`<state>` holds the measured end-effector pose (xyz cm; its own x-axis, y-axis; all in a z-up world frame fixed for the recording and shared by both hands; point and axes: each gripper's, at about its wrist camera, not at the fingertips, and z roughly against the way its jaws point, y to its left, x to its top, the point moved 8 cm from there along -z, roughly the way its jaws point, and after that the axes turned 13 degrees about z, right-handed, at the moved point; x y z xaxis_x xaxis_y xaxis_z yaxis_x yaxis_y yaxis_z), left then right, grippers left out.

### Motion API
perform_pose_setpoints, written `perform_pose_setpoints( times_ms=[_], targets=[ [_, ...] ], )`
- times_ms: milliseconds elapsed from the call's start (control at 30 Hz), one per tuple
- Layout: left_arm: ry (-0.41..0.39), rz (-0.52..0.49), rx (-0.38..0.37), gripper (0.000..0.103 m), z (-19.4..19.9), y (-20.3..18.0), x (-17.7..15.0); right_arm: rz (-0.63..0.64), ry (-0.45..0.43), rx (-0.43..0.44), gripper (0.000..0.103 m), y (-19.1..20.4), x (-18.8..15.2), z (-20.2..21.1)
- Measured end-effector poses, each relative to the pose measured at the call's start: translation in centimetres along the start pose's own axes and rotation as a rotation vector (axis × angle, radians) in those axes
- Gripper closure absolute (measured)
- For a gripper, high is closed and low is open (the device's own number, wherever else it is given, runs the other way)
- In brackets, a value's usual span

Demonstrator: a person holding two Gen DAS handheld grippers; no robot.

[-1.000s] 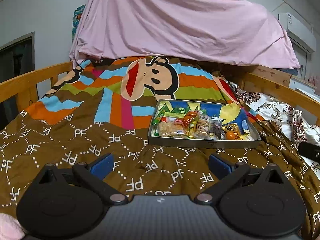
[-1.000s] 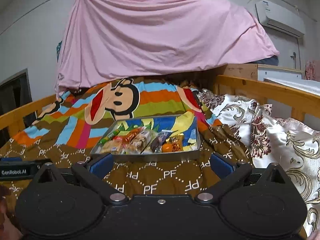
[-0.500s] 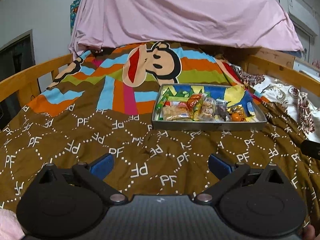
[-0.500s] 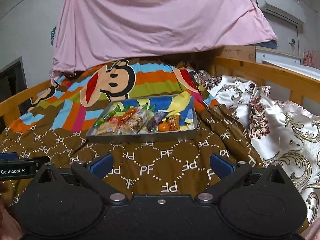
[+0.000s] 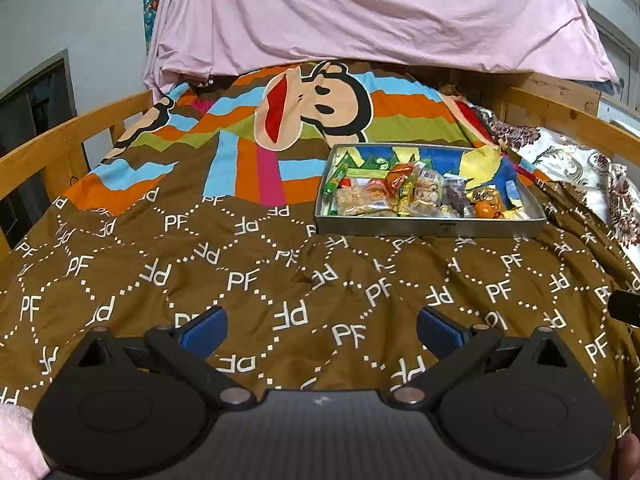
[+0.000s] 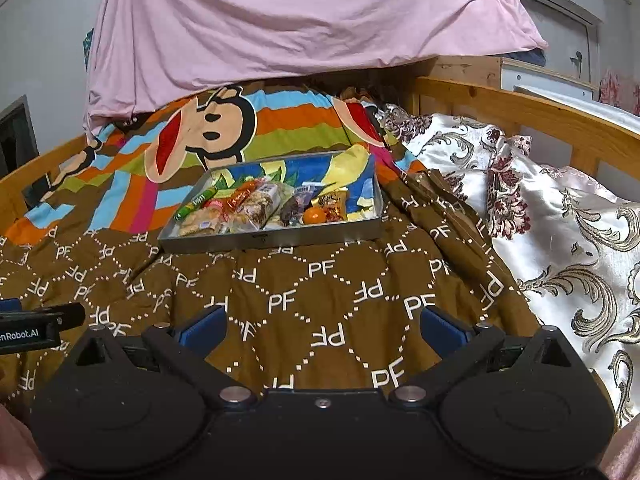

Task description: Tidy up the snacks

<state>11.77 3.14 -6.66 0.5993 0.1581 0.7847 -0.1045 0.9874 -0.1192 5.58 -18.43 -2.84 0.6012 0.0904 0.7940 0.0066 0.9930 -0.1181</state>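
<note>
A grey metal tray (image 5: 430, 227) lies on the brown quilt, holding several wrapped snacks (image 5: 416, 196) and a small orange fruit (image 5: 485, 210). It also shows in the right wrist view (image 6: 268, 240) with the snacks (image 6: 256, 208) piled toward its near side. My left gripper (image 5: 322, 326) is open and empty, low over the quilt, well short of the tray. My right gripper (image 6: 324, 326) is open and empty too, near the quilt in front of the tray. The left gripper's side (image 6: 36, 326) shows at the right view's left edge.
A brown "PF" quilt (image 5: 240, 280) with a cartoon monkey (image 5: 316, 104) covers the bed. Wooden rails (image 5: 68, 140) run along both sides. A pink sheet (image 5: 360, 12) hangs behind. A floral satin cover (image 6: 560, 220) lies to the right.
Both grippers have moved forward and tilted down toward the tray, which now looks closer and lower in view. Both stay open and empty.
</note>
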Motion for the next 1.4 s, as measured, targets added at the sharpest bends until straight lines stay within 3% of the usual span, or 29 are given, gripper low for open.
perform_pose_setpoints(
  times_ms=[267,700,967,1400],
  targets=[
    [0.076,-0.001,0.112,0.0,-1.4,1.1,-0.6,0.031,0.078,-0.015,0.001,0.4,-0.9,-1.0],
    [0.066,-0.014,0.065,0.0,-0.9,0.3,-0.4,0.05,0.057,-0.026,0.001,0.7,-0.2,-1.0],
    [0.044,-0.029,0.013,0.0,-1.4,-0.8,0.2,0.096,-0.015,-0.042,0.001,1.6,0.8,-1.2],
    [0.048,-0.021,0.002,0.0,-1.6,-0.8,0.2,0.107,-0.016,-0.031,0.001,2.3,1.1,-2.1]
  ],
)
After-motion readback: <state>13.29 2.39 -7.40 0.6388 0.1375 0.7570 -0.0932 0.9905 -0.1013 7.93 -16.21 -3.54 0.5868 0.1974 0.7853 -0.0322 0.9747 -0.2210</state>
